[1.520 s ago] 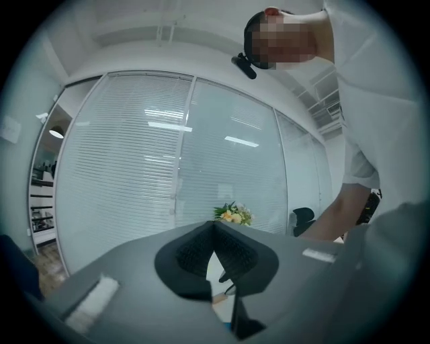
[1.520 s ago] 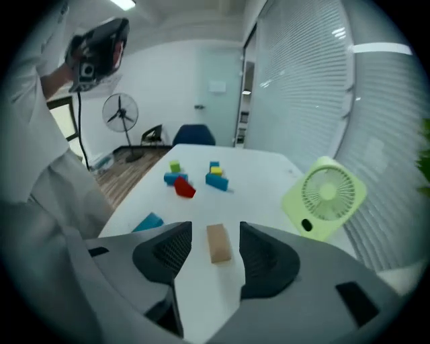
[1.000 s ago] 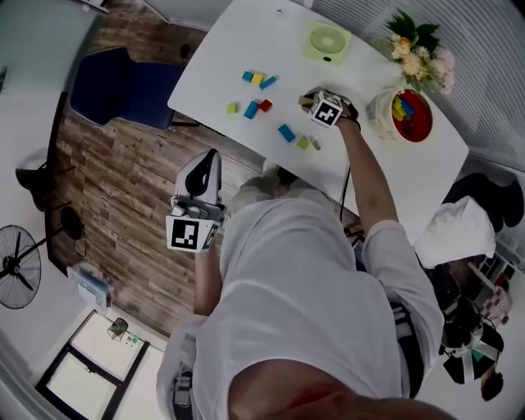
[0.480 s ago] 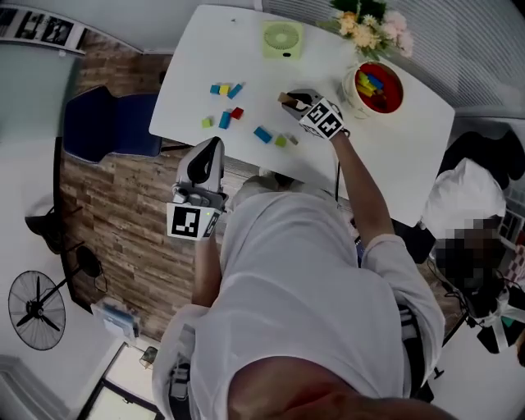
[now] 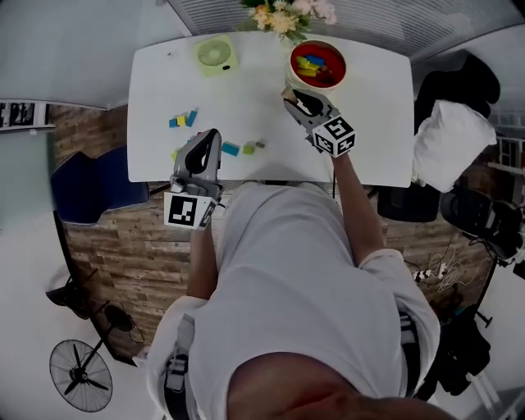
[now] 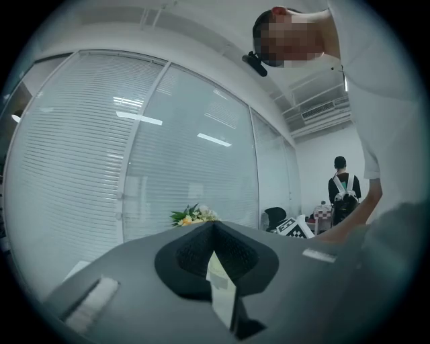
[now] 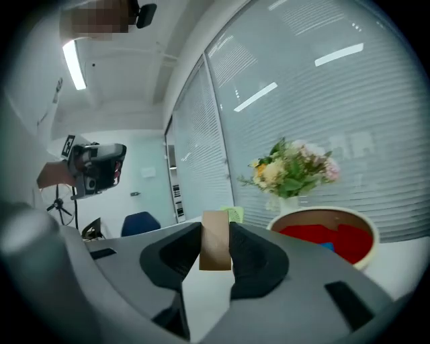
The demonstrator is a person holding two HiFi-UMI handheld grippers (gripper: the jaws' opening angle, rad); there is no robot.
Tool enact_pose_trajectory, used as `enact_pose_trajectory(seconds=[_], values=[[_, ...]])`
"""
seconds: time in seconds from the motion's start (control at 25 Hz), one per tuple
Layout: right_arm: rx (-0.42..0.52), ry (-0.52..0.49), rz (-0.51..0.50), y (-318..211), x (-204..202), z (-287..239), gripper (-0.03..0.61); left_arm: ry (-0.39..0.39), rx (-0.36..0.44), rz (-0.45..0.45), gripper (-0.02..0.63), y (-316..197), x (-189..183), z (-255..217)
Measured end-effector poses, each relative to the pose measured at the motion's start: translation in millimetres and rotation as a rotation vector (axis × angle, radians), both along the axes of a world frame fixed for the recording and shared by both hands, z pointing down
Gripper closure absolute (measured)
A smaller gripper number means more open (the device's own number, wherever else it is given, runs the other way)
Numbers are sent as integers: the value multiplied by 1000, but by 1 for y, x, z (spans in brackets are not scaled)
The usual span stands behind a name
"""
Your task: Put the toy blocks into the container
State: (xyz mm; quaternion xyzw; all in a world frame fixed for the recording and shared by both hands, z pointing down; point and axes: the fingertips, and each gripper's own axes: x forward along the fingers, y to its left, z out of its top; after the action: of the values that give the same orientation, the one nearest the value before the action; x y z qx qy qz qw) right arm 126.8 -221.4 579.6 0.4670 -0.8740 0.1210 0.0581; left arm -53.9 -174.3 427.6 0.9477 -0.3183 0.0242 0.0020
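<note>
My right gripper (image 5: pixel 295 100) hangs above the white table (image 5: pixel 369 123), just in front of the cream container (image 5: pixel 289 72), shut on a brown block (image 7: pixel 216 250). The right gripper view shows that block upright between the pads, with the container (image 7: pixel 318 211) close ahead on the right, red, blue and yellow blocks inside. Loose blocks lie on the table's left half: a blue and yellow group (image 5: pixel 182 120), a blue one (image 5: pixel 230 149), a green one (image 5: pixel 248 148). My left gripper (image 5: pixel 209 138) hovers at the table's front edge beside them, its jaws (image 6: pixel 213 228) shut on nothing.
A green desk fan (image 5: pixel 215 56) and a vase of flowers (image 5: pixel 283 15) stand at the table's far edge. A blue chair (image 5: pixel 82 193) sits left of the table. A standing fan (image 5: pixel 78 377) is on the floor. A person (image 6: pixel 341 185) stands far off.
The right gripper has lifted off the table with the brown block and moved toward the container. The left gripper has come forward from over the floor to the table's front edge.
</note>
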Motion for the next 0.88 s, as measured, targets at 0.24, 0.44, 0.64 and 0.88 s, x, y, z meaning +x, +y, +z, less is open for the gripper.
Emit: enact_pose_trajectory(seconds=[0.24,0.44,0.64,0.88], values=[[53,-16,174,24,72,-27,448,-3,4,93,618,-7,38,5],[83,65,268,21,117,-46,448,0,-6,84,618,-14,45,17],[26,292,215,-12,131,-39,448,-4,-7,66,618,-13,40,19],[-173,676,24,-68,131,11,448,4,3,24,617,-9,28,18]])
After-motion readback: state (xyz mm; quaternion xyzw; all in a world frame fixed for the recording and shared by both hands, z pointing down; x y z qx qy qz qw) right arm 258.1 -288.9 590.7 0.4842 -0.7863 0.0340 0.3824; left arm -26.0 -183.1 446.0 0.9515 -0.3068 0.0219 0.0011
